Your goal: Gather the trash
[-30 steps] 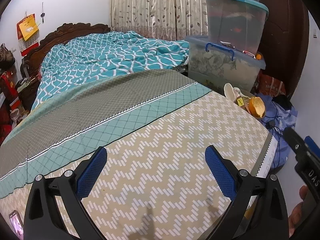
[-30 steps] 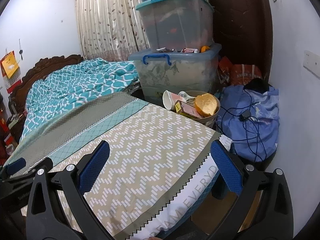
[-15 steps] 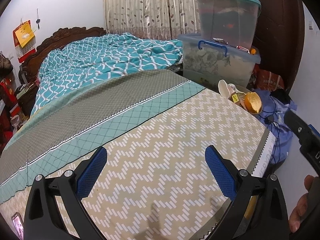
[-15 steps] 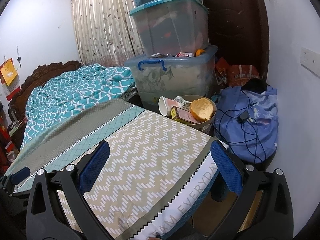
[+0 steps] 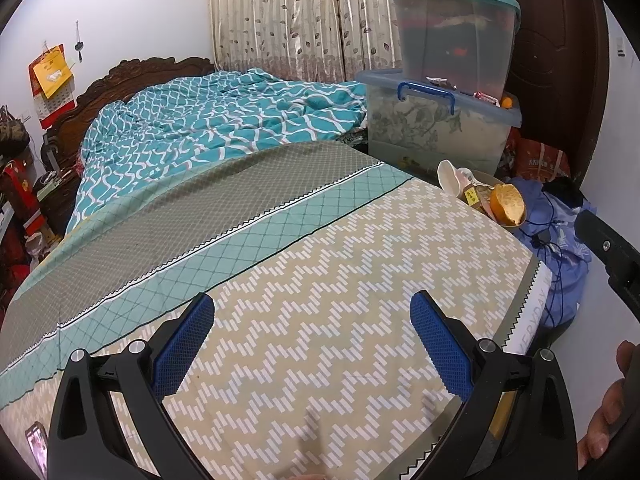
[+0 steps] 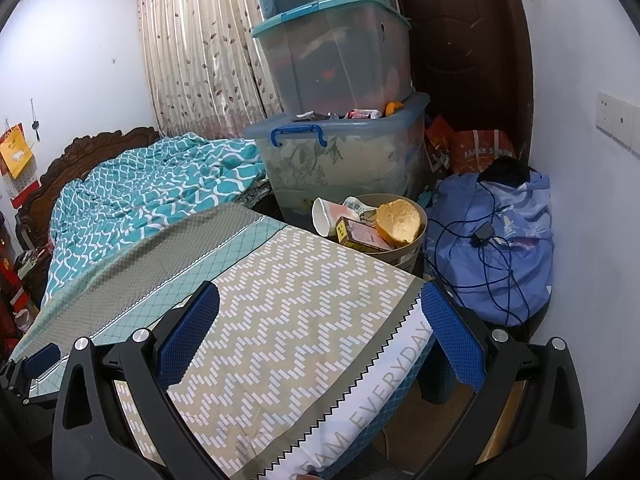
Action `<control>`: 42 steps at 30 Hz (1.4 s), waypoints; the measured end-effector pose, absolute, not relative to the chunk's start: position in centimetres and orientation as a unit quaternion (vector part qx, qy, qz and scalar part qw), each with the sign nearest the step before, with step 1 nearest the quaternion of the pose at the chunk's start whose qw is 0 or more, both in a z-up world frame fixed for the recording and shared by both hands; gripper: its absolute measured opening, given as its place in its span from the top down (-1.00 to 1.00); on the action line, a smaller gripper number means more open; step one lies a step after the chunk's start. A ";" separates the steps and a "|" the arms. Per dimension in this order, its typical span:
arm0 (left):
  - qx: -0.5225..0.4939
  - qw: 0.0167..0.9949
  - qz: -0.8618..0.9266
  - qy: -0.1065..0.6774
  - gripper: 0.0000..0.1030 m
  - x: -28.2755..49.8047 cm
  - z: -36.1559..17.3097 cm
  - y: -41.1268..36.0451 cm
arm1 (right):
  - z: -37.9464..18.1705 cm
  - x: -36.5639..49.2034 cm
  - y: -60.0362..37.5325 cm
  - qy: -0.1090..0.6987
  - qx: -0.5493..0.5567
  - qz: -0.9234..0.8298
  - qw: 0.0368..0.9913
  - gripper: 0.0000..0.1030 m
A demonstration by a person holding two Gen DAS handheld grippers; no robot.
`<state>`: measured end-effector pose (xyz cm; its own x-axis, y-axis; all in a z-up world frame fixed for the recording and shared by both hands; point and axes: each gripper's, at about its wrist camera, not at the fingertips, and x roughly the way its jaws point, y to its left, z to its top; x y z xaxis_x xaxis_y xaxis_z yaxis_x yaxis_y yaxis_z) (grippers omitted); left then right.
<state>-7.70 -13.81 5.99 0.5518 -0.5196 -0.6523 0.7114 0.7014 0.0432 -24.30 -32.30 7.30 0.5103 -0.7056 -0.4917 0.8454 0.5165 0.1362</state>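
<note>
left gripper (image 5: 312,344), right gripper (image 6: 320,332): both wide open, empty; round tan waste bin (image 6: 416,248) stuffed with trash, ahead-right past bed (image 6: 280,300); view has drawn back slightly, no pickup yet

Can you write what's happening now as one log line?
left tongs: open, empty | right tongs: open, empty | both over bed | trash bin: full, beside bed

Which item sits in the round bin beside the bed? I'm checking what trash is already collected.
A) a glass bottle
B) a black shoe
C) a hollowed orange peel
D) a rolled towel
C: a hollowed orange peel rests at the rim of the bin, next to a small carton and a white cup.
</note>
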 end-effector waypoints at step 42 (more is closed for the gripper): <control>0.154 0.874 -0.344 0.306 -0.83 -7.4 6.3 -12.8 | 7.5 -23.2 -30.2 0.195 0.170 -0.439 0.860 -0.94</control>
<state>-7.41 -12.77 6.27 0.5756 -0.5073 -0.6414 0.6963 0.7153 0.0591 -23.22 -30.18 7.53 0.5384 -0.6888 -0.4854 0.8218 0.5566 0.1217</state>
